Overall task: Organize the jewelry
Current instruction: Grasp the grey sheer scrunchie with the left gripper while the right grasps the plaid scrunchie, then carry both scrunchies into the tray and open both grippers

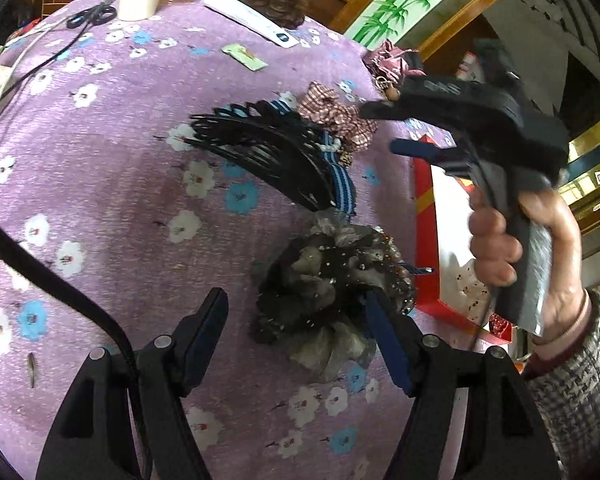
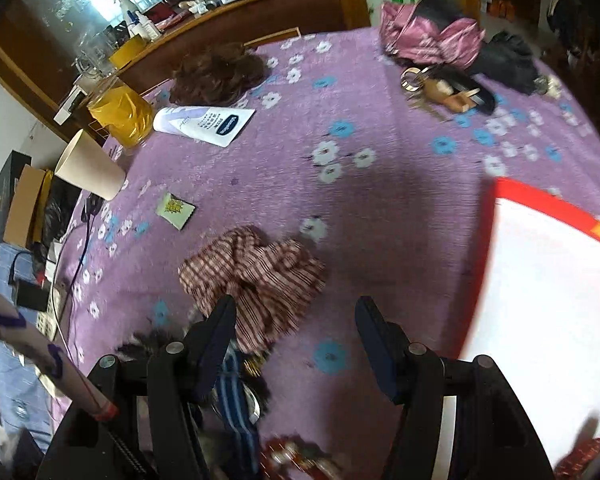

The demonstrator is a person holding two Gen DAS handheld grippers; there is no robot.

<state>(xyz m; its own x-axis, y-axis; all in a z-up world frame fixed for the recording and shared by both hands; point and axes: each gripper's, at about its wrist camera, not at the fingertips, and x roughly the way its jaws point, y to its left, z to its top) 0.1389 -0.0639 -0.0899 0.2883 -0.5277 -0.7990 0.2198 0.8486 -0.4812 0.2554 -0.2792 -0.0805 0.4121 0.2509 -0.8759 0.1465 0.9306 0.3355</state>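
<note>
- The left gripper [image 1: 296, 312] hangs released over the purple cloth [image 1: 112, 184], its two fingers spread wide; the right finger's tip lies at the edge of the black sequin scrunchie [image 1: 332, 292], the left finger stands apart from it.
- That scrunchie lies in a heap just beside the red box [image 1: 424, 240], near the cloth's right edge.
- The black comb [image 1: 260, 152] lies just beyond the scrunchie, long axis slanting from upper left to lower right in the left wrist view, its curved spine along the upper right side.
- A blue striped band [image 1: 342, 188] runs under the comb along the same slant, its near end reaching the scrunchie.
- The plaid scrunchie [image 2: 256, 276] lies crumpled at the comb's far end, touching the band.
- The right gripper [image 2: 296, 320] is released too, fingers well apart and empty, hovering above the plaid scrunchie with the box [image 2: 500, 200] to its right.
- A paper cup [image 2: 88, 168], a tube [image 2: 204, 122] and keys [image 2: 420, 88] lie farther off.
</note>
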